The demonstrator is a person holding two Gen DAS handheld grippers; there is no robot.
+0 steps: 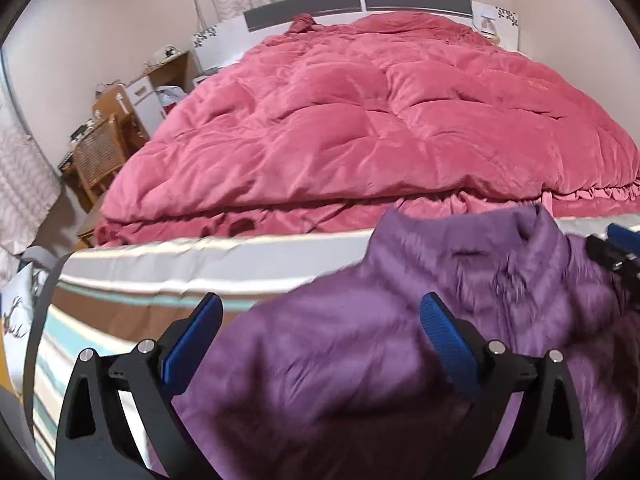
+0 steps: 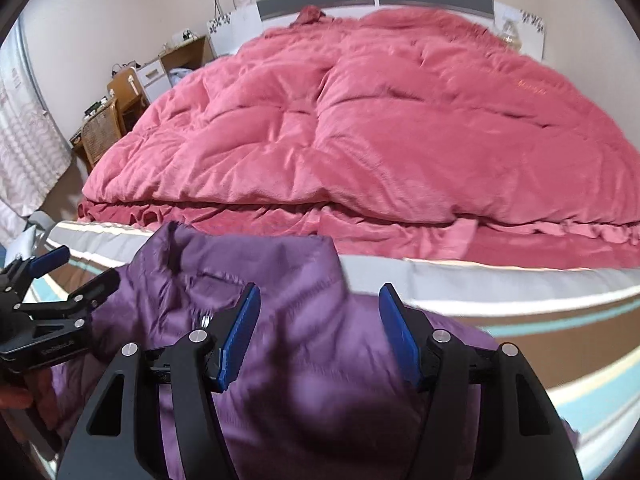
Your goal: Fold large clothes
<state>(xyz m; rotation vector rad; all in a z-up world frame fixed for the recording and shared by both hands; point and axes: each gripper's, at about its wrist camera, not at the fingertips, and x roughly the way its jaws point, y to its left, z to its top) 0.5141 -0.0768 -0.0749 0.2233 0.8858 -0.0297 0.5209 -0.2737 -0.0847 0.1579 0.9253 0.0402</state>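
A purple puffer jacket (image 1: 360, 360) lies crumpled on the near edge of the bed, collar (image 1: 532, 232) toward the pink quilt. My left gripper (image 1: 320, 304) stands wide open over its left part, with fabric under and between the blue pads but not pinched. In the right wrist view the jacket (image 2: 280, 264) bulges up between the fingers of my right gripper (image 2: 319, 296), whose pads stand apart from it. The left gripper (image 2: 80, 270) shows at that view's left edge, and the right gripper (image 1: 612, 248) at the other view's right edge.
A thick pink quilt (image 1: 360, 120) covers most of the bed behind the jacket. A striped sheet (image 1: 160, 276) runs along the near edge. A wicker chair (image 1: 100, 152) and wooden furniture stand to the left, below curtains. A headboard (image 1: 400, 0) closes the far end.
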